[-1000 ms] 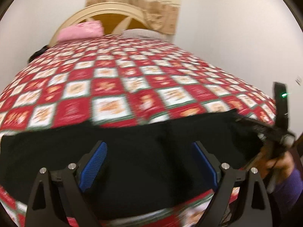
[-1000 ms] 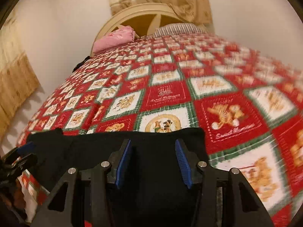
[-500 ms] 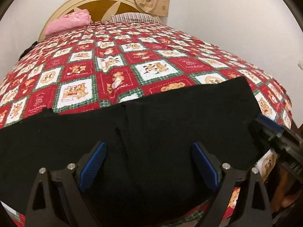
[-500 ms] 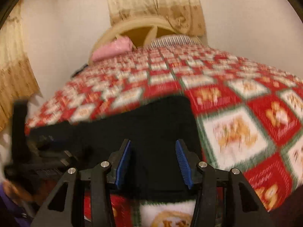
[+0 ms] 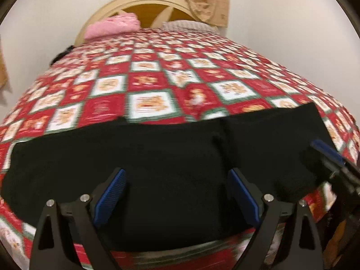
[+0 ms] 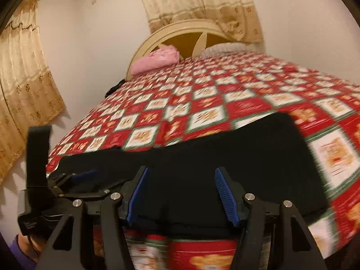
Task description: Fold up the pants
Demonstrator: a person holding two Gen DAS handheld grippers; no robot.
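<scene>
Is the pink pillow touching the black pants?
Apart. In the left wrist view the pink pillow sits at the headboard end, while the black pants lie at the near edge, with many rows of the red quilt between them.

The left gripper point(image 5: 176, 194) sits low in its frame, jaws spread wide with nothing between the pads. The right gripper point(image 6: 181, 196) has just been opening, its jaws parted and empty. A purple sleeve point(image 6: 21, 255) shows lower left.
</scene>
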